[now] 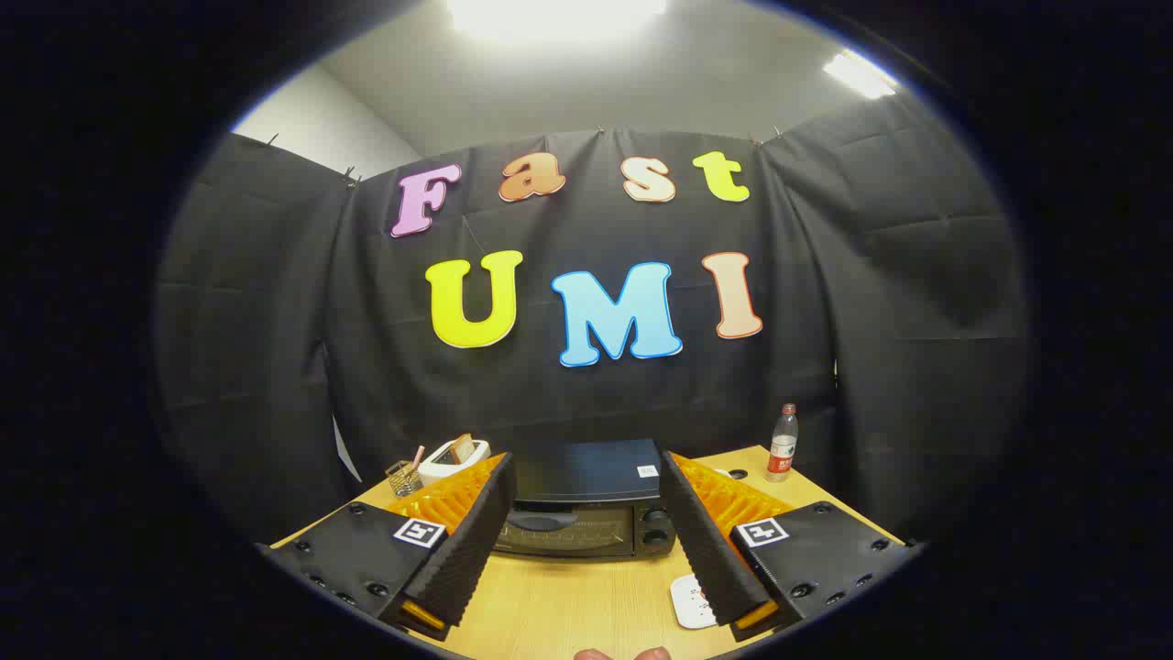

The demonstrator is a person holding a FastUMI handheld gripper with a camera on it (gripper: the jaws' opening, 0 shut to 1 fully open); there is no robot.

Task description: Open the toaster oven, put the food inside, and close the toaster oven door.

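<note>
Hovering above the pale wooden tabletop (568,605), the hand-held gripper (585,490) is holding its two fingers spread wide, released and grasping nothing. Framed between them at twelve o'clock, a black box-shaped toaster oven with a glass door (585,513) is sitting with that door apparently shut and two round knobs (656,527) stacked at its right end. Food for the oven is not identifiable; a white toaster with a slice in its slot (454,456) is standing at ten o'clock, beside a small wire basket (403,477). A clear plastic bottle with a red label (782,445) is standing at two o'clock, and a white flat object (692,600) is lying by the right finger at four o'clock. Likely risks: the fingers approaching too high and slipping off the handle, catching the knobs instead, or shoving the light oven backward rather than swinging its door down.
</note>
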